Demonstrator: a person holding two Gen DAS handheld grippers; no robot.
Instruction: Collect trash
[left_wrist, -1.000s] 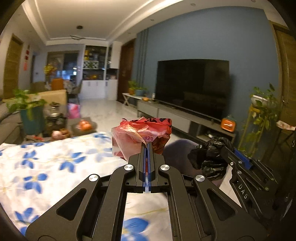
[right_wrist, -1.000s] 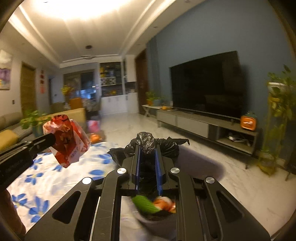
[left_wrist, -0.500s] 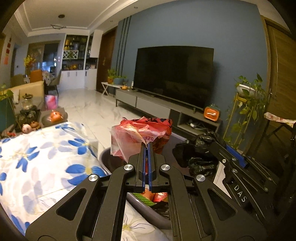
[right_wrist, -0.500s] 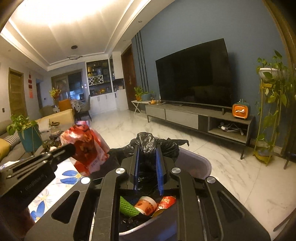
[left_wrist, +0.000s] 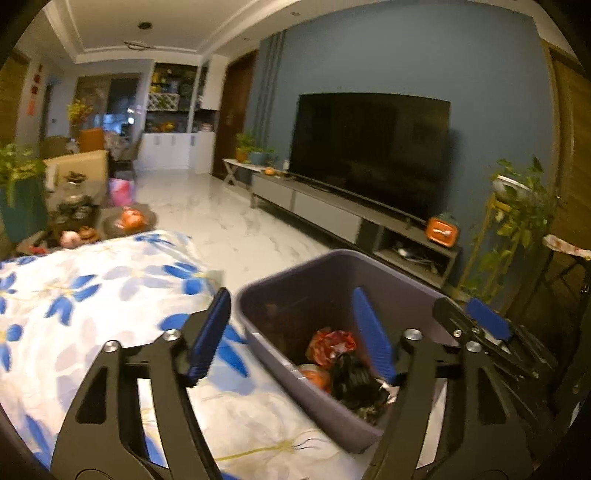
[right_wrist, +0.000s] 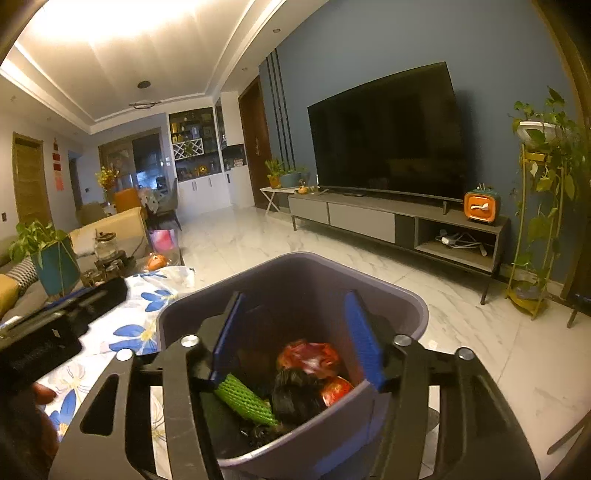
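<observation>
One green net (right_wrist: 245, 400), right view only

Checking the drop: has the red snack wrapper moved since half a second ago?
Yes. It left the left gripper, whose jaws now stand open, and lies down inside the purple bin: red snack wrapper.

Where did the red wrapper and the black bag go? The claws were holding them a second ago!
Both claws opened and dropped them. The red wrapper and black bag now lie in the grey bin. Left claw and right claw hang empty above it. The bin stayed put.
</observation>
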